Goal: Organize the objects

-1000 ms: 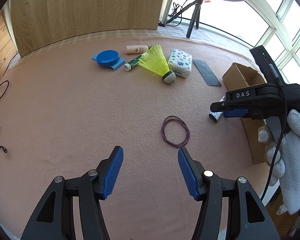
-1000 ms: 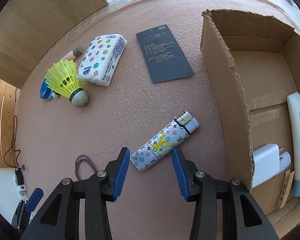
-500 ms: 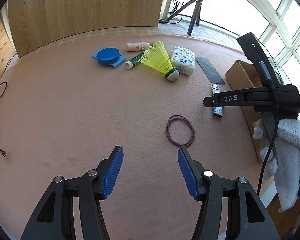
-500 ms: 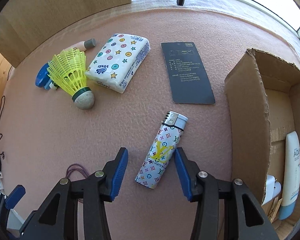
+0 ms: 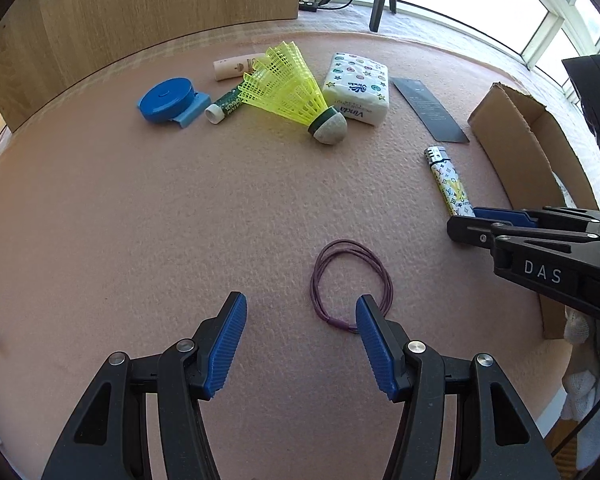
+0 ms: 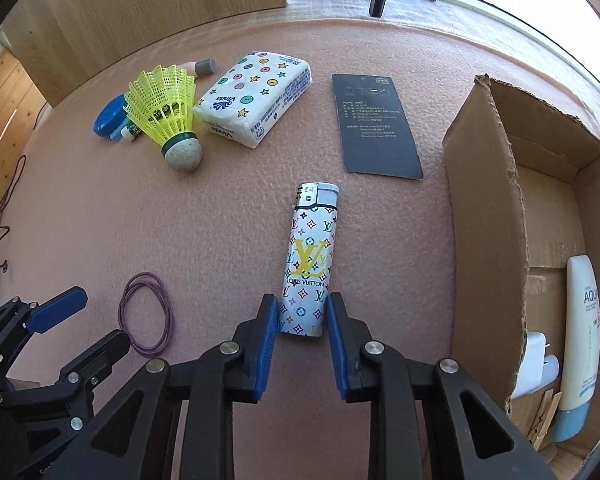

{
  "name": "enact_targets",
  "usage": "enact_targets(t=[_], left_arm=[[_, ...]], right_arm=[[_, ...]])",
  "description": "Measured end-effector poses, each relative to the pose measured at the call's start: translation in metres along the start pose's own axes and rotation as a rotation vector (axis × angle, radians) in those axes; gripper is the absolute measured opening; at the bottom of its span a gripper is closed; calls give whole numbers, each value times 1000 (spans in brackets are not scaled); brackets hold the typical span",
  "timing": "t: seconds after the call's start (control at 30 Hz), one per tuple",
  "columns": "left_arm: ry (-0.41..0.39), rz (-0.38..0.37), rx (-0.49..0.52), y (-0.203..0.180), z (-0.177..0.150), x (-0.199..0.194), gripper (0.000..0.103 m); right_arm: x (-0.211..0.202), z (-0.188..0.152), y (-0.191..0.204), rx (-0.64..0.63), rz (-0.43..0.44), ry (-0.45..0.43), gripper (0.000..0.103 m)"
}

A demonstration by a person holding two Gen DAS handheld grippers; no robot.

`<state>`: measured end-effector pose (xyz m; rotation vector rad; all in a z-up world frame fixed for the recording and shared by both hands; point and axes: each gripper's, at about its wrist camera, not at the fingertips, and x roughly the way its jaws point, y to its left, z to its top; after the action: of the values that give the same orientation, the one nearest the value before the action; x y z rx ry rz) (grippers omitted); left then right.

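We look down on a pink mat (image 6: 228,216) with many small things on it. Our landmark is the cardboard box (image 6: 488,216), which lies open at one side of the mat.

The patterned lighter (image 6: 310,256) lies flat on the mat just beside the box, with its silver top pointing away from us. Our right gripper (image 6: 302,316) has its jaws on both sides of the lighter's bottom end. They have just been closing in on it. The blue pads sit right at its sides, but we cannot tell if they squeeze it yet.

Our left gripper (image 5: 300,340) hangs farther from the box, with its jaws wide apart and nothing in them. One tip sits over the edge of the purple rubber band (image 5: 350,282).

A black card (image 6: 376,126) lies near the box. Farther from the box are a tissue pack (image 6: 254,96), a yellow shuttlecock (image 6: 166,114) and a blue round case (image 5: 166,100).

Inside the box we see a white tube (image 6: 580,336) and a white plug (image 6: 536,356).
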<state>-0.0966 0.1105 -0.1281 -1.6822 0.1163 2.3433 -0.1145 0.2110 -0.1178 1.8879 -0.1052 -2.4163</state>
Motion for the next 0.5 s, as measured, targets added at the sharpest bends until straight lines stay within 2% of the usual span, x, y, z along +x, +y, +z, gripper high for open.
enact_targets(t=[0.07,0.1,0.13,0.2,0.33,0.5], left_arm=[[3,15,4,-3,5,4,60],[5,19,7,-4,7,6,58],[5,30,13,-5,8,8,56],[16,51,23,-9,10,12,41],[9,56,28,-12,13,13,36],[1,53,28,-14,12,13,23]], right_arm=[[-7,-24,-18,0,9,2,23],[-8,-25,-19,0,14,4,22],[-4,-20,-21,-3,16,5,23],[-4,-19,-21,-9,18,9,23],[-3,-12,-19,-5,23,18,24],[1,2,-27,25,31,19,28]])
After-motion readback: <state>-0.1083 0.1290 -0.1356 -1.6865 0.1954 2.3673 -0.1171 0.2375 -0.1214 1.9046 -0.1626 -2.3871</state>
